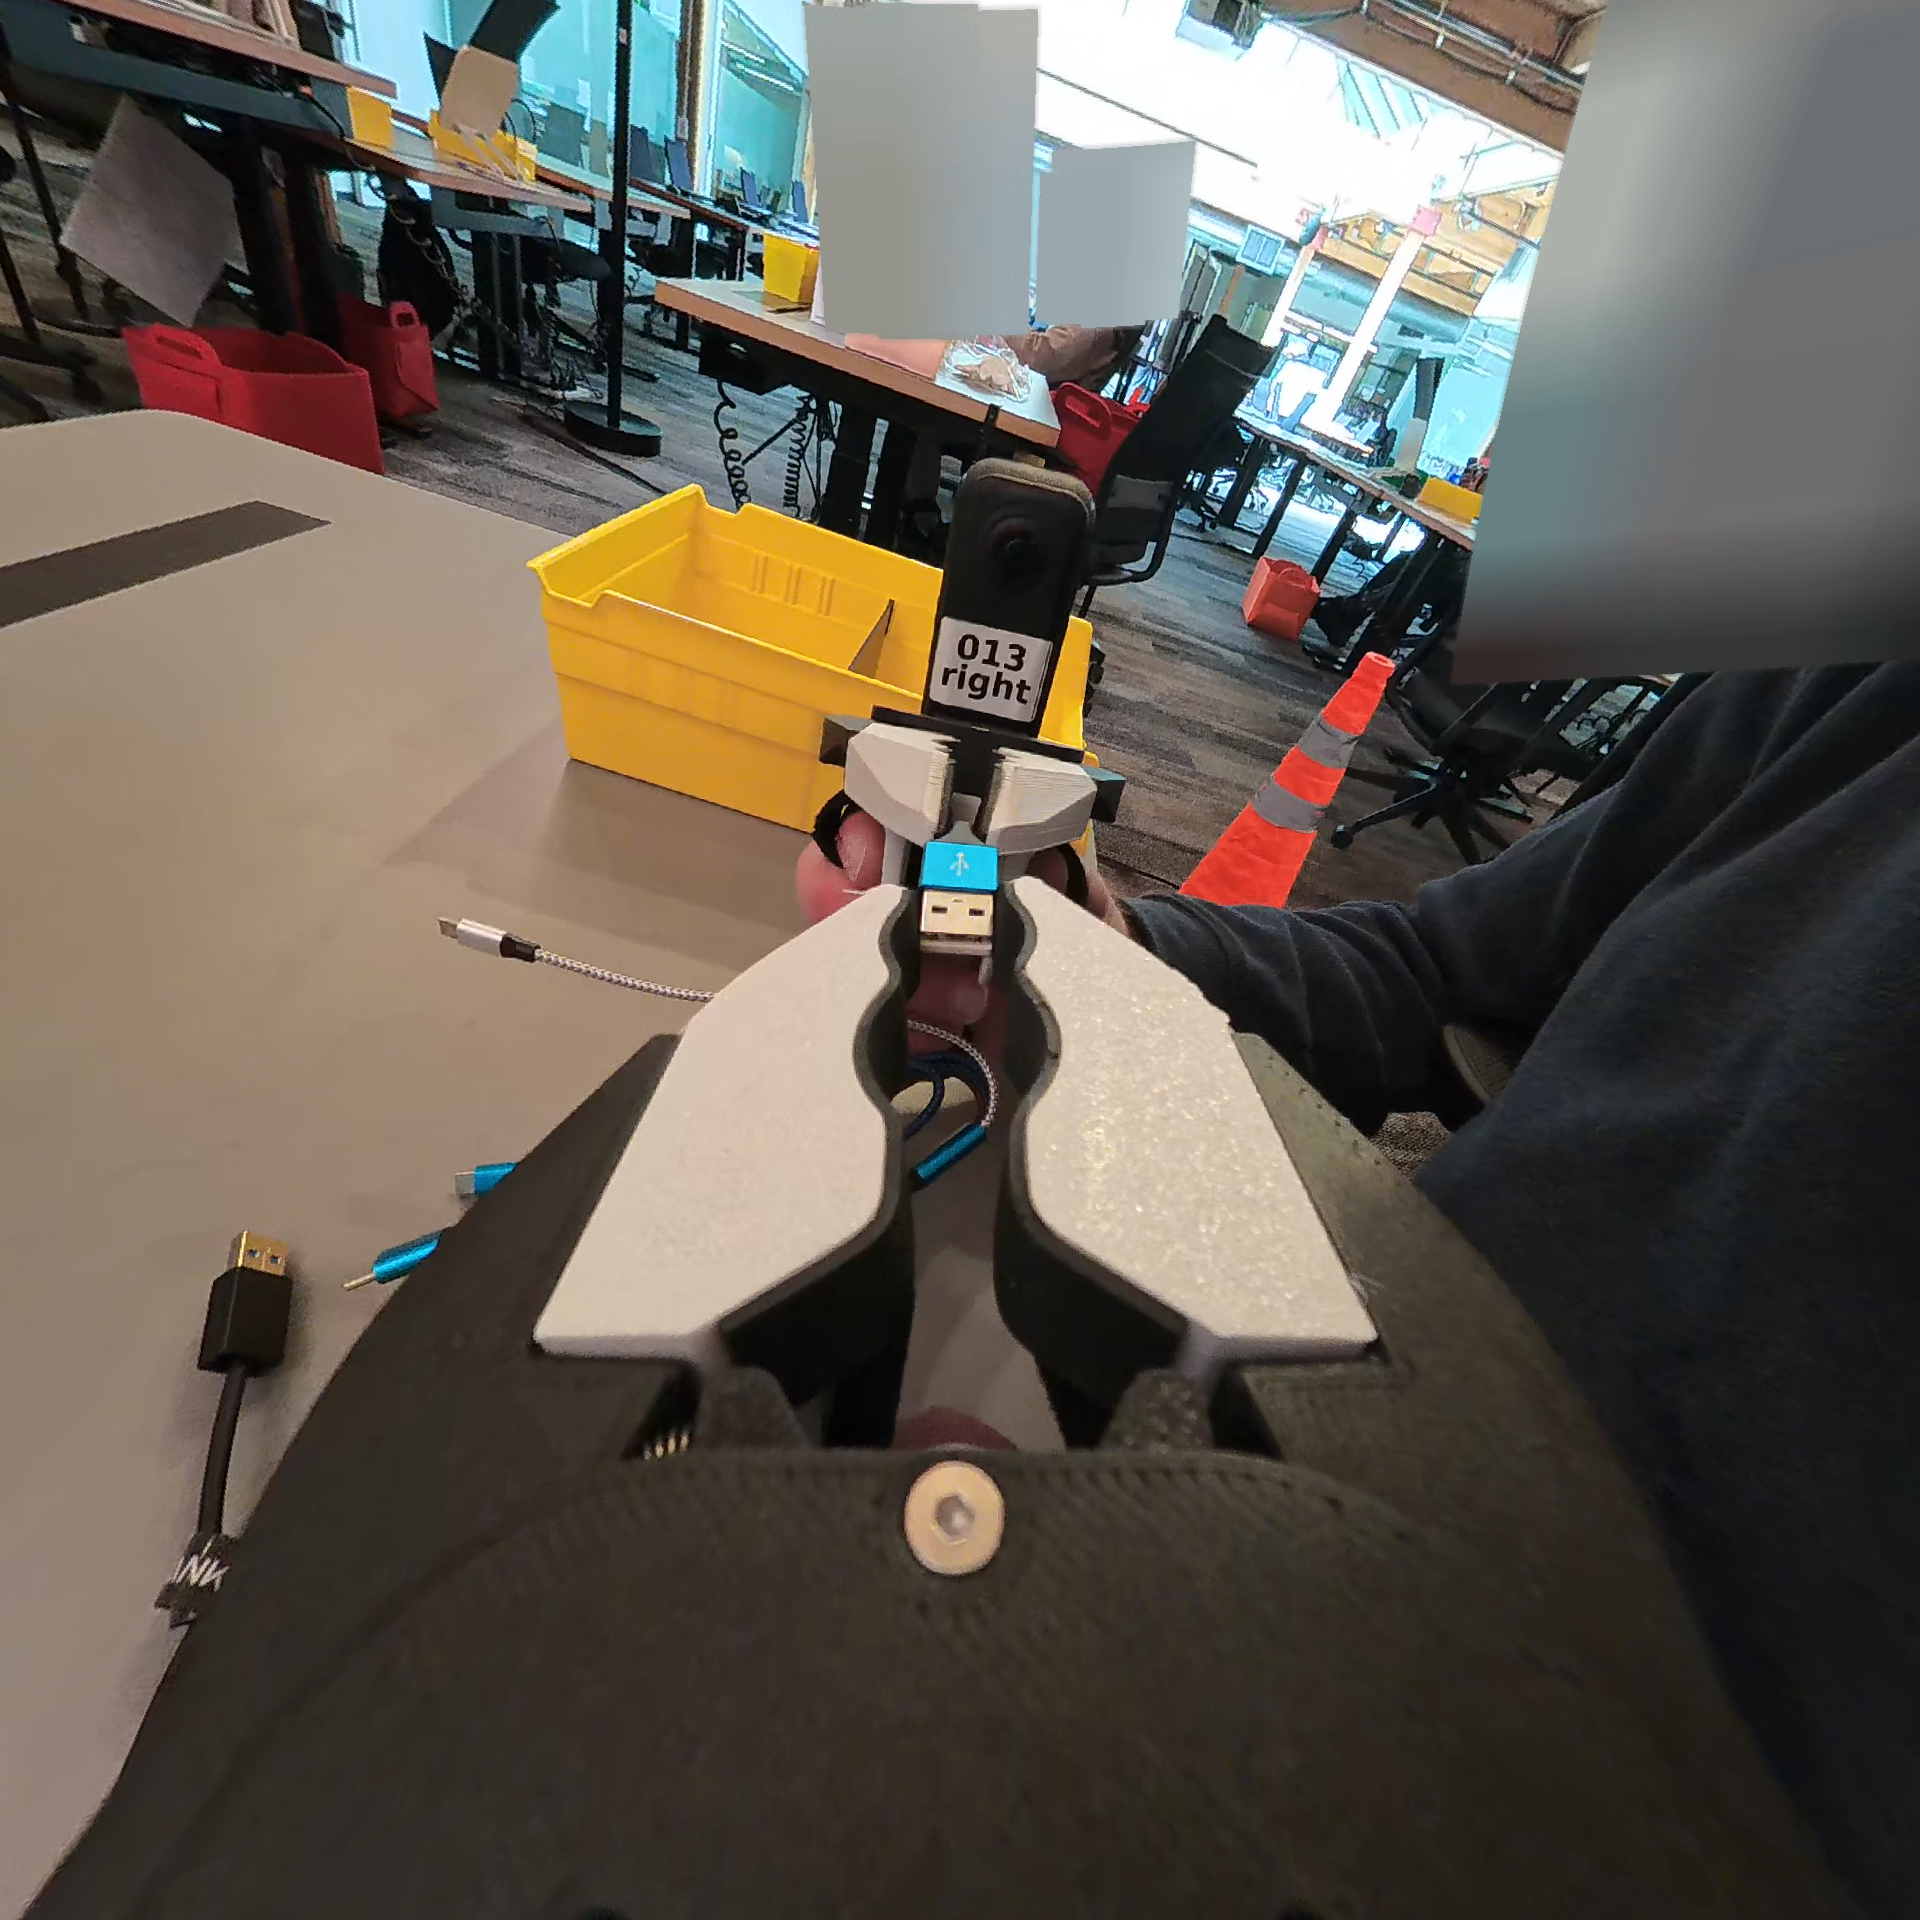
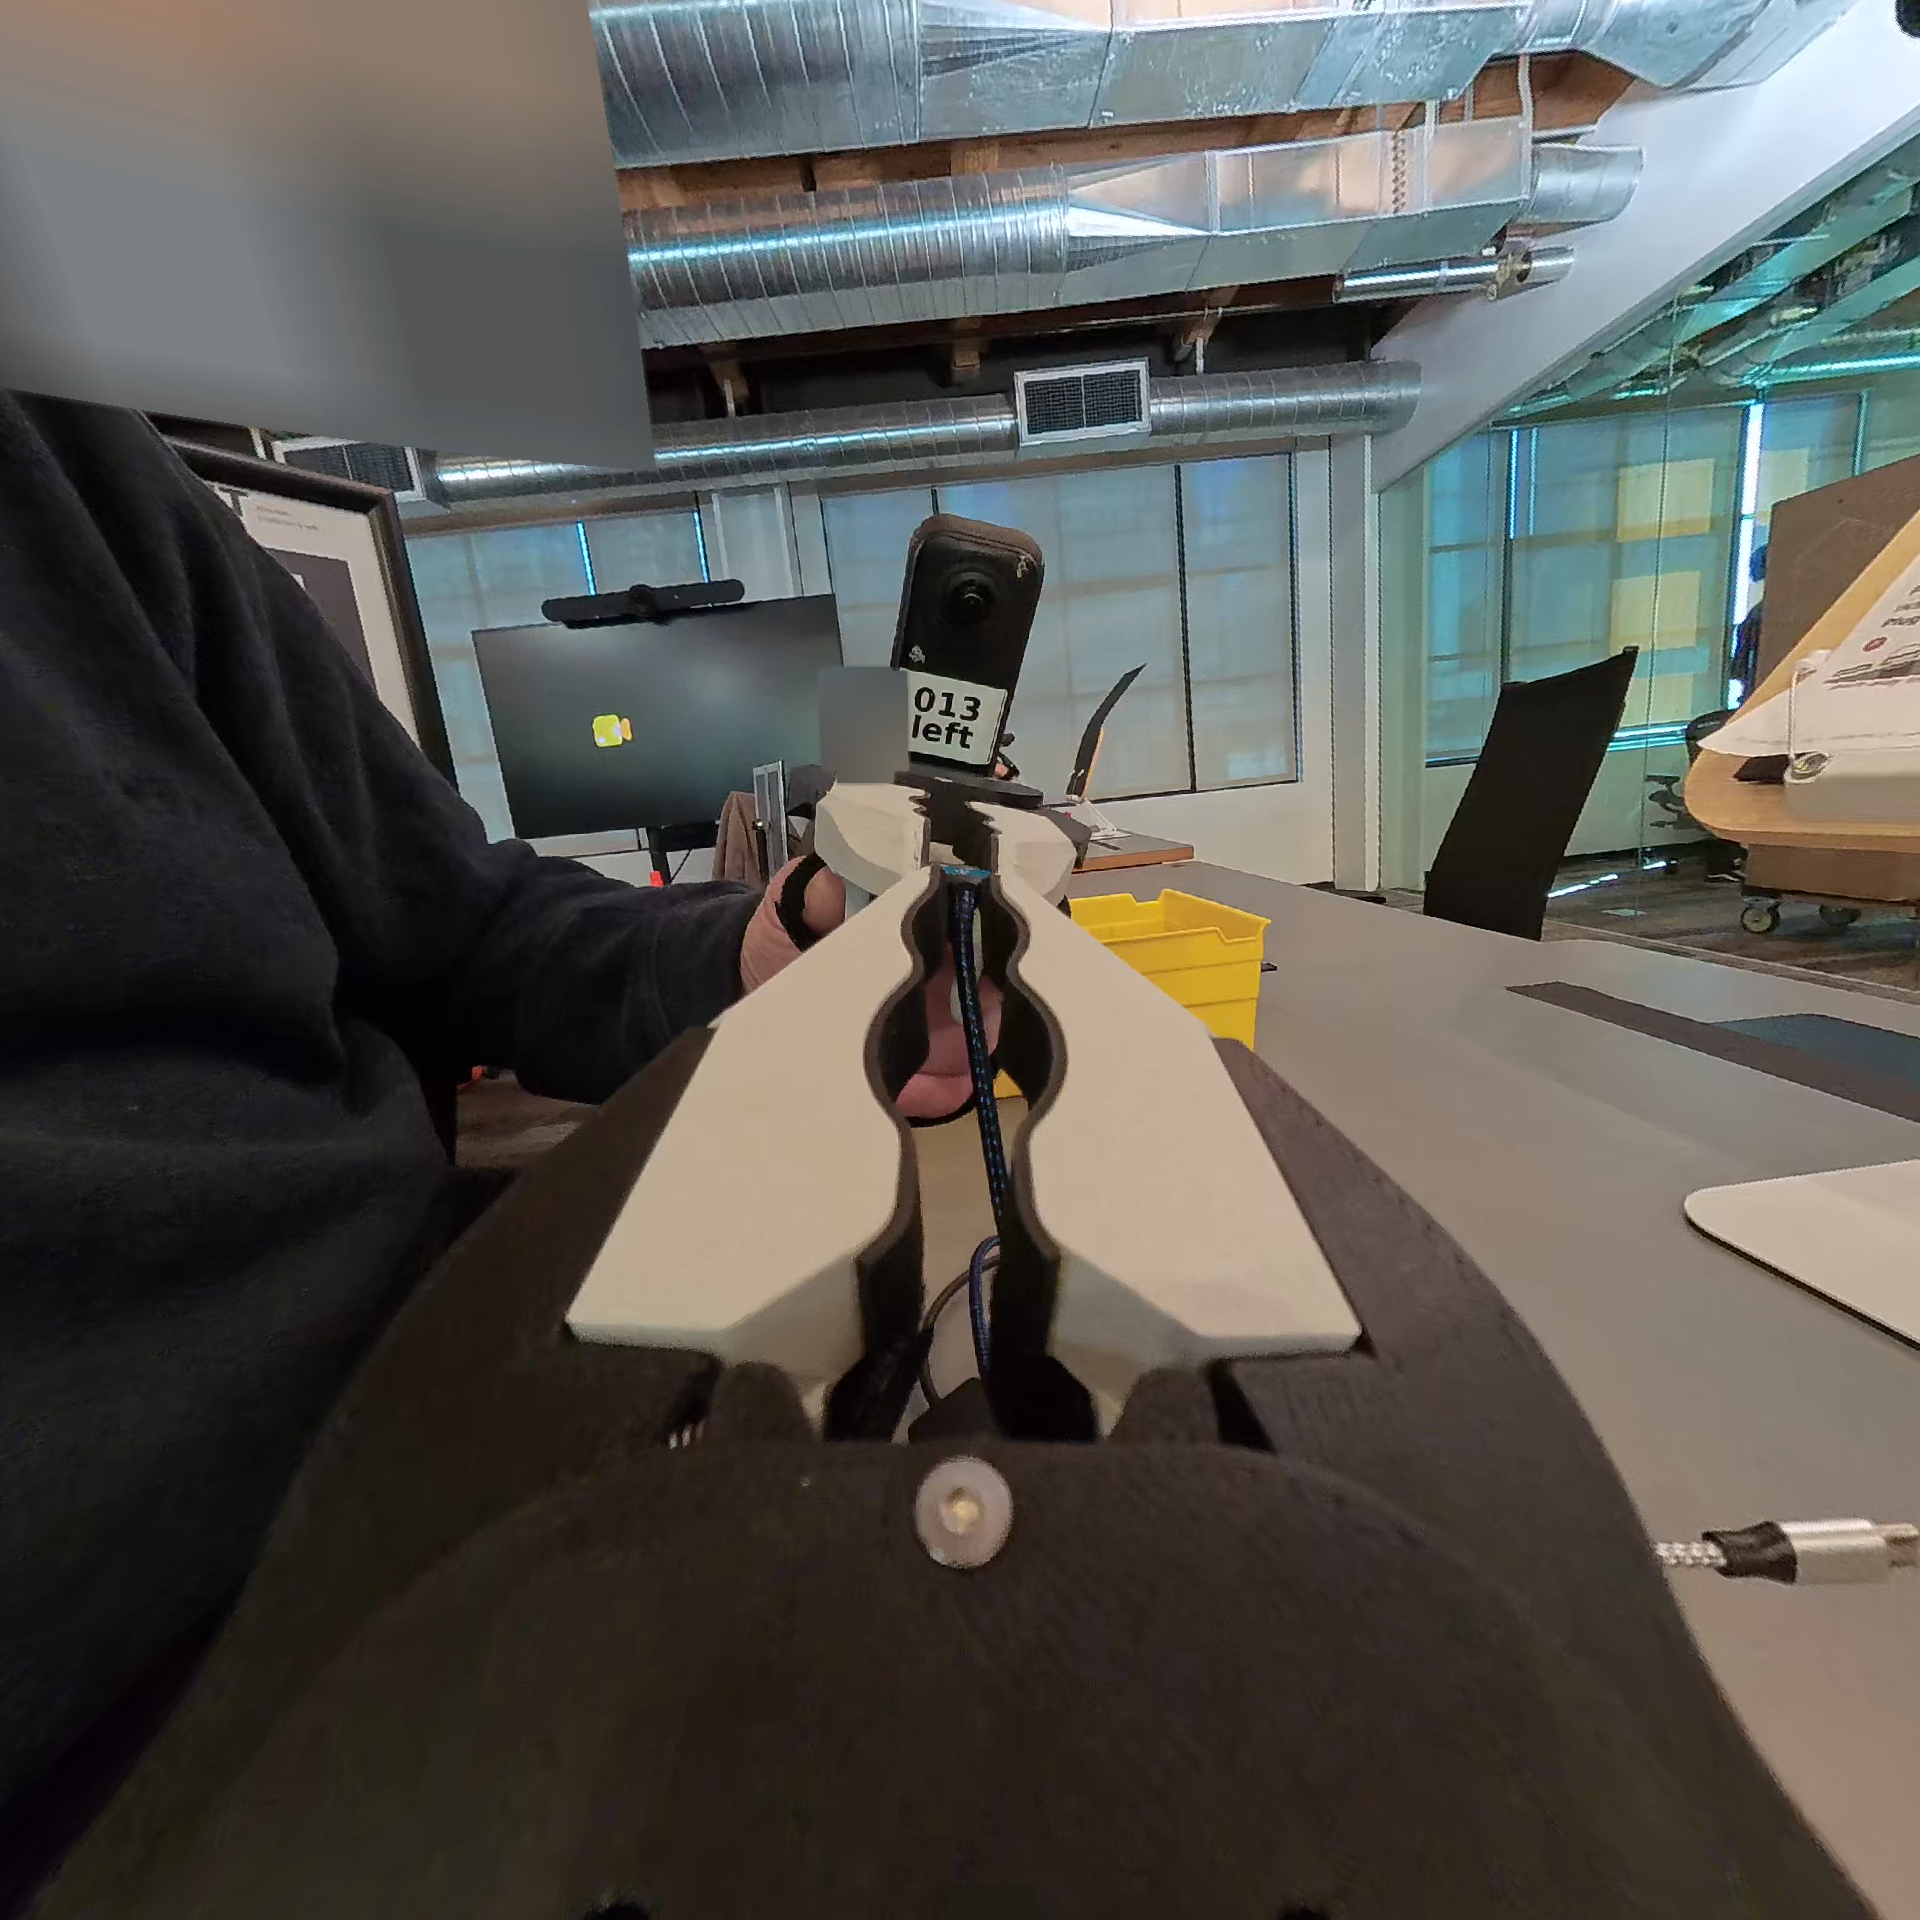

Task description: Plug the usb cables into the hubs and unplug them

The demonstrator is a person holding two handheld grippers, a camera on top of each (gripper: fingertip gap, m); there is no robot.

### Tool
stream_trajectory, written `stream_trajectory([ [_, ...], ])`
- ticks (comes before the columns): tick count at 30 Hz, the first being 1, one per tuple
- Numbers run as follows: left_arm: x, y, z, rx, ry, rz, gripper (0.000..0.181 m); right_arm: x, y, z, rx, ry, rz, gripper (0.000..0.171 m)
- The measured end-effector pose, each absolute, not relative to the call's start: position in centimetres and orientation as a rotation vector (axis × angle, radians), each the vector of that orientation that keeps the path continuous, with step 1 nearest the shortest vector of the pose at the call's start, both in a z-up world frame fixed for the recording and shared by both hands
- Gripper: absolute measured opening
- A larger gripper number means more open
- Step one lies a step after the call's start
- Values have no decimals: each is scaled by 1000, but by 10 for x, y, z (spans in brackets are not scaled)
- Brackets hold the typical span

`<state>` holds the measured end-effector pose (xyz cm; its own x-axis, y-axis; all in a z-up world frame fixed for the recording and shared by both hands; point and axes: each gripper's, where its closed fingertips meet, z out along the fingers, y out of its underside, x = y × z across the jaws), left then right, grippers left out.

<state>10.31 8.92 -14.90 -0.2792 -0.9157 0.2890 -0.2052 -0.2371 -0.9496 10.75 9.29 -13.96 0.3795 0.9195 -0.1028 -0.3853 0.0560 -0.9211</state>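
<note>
The two grippers face each other above the grey table (image 1: 260, 790). A blue USB-A plug (image 1: 958, 868) with its metal end toward me sits between the tips of my left gripper (image 1: 961, 920), whose fingers press against both of its sides. My right gripper (image 2: 964, 883) is shut on the blue braided cable (image 2: 982, 1081) just behind that plug; the cable runs back between its fingers. The right gripper also shows in the left wrist view (image 1: 961, 805), and the left gripper in the right wrist view (image 2: 956, 831). No hub is in view.
On the table lie a silver braided cable (image 1: 582, 961), a black USB-A plug (image 1: 249, 1299) and loose blue connectors (image 1: 400, 1257). A yellow bin (image 1: 707, 665) stands behind. A white flat slab (image 2: 1829, 1236) and a silver connector (image 2: 1808, 1548) lie right. A person's dark sleeve (image 1: 1558, 987) is close. Both grippers' tips are close together, under 4 cm apart.
</note>
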Motion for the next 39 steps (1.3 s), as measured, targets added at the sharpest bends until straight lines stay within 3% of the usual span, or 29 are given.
stream_trajectory([
  [22,93,102,-153,-1406,1583,-1332,23,107,99,-154,-1203,-672,1067,3],
  [28,76,101,-172,-1456,1717,-1117,42,122,108,-157,-1251,-647,972,4],
  [33,54,84,-219,-1399,2072,-865,45,145,117,-162,-1280,-566,907,3],
  [37,51,77,-245,-1325,2264,-700,70,167,130,-161,-1300,-464,845,3],
  [39,51,78,-252,-1301,2327,-652,74,178,139,-161,-1314,-423,808,3],
])
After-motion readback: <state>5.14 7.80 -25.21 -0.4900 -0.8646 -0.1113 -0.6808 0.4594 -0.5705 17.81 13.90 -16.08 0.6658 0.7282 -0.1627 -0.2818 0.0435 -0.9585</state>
